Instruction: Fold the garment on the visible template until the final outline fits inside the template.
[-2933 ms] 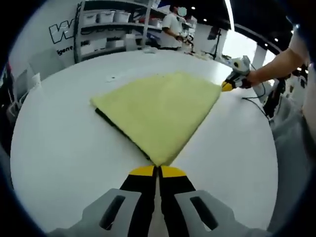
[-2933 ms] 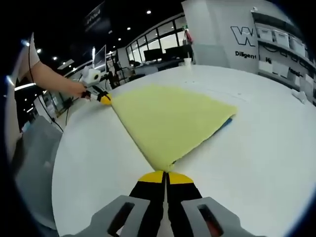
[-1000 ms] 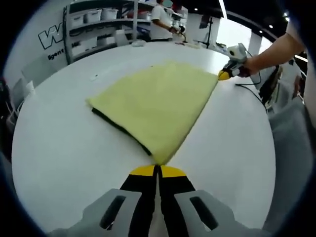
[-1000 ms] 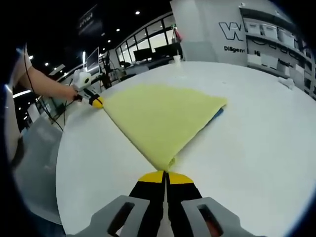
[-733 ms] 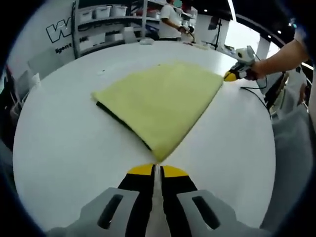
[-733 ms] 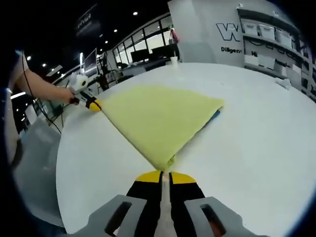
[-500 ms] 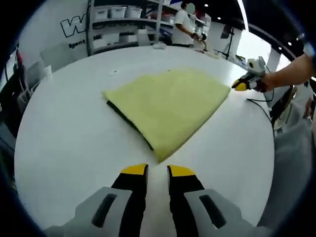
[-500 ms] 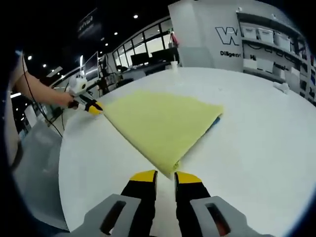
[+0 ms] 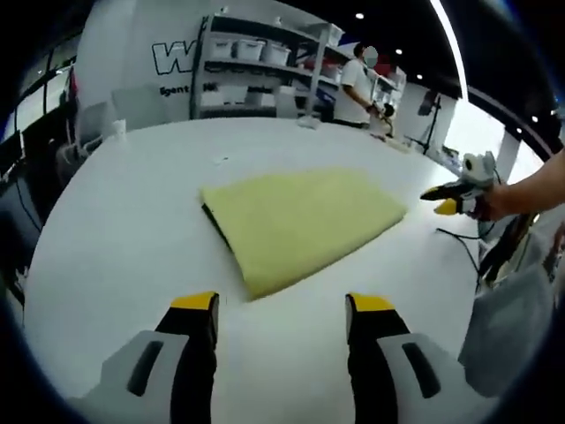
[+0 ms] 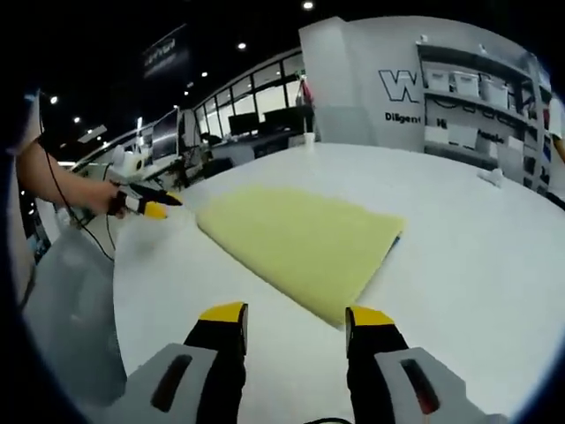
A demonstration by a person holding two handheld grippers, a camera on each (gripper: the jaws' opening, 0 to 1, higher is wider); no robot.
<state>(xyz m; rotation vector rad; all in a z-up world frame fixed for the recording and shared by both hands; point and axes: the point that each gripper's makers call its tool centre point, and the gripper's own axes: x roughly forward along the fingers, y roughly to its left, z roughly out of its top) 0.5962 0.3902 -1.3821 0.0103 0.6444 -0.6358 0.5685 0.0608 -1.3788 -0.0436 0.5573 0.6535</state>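
Garment (image 9: 300,221) hides template (edge peeking).

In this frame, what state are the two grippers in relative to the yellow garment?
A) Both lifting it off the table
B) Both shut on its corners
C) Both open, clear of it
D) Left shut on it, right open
C: the left gripper and right gripper stand with jaws spread, short of the folded yellow garment, which lies flat on the white table.

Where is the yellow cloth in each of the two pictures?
Left gripper view: the yellow cloth lies flat mid-picture on the white table, just beyond the open jaws.
Right gripper view: the yellow cloth lies mid-picture, just beyond the open jaws.
Shared landmark: the wall sign with the big W.
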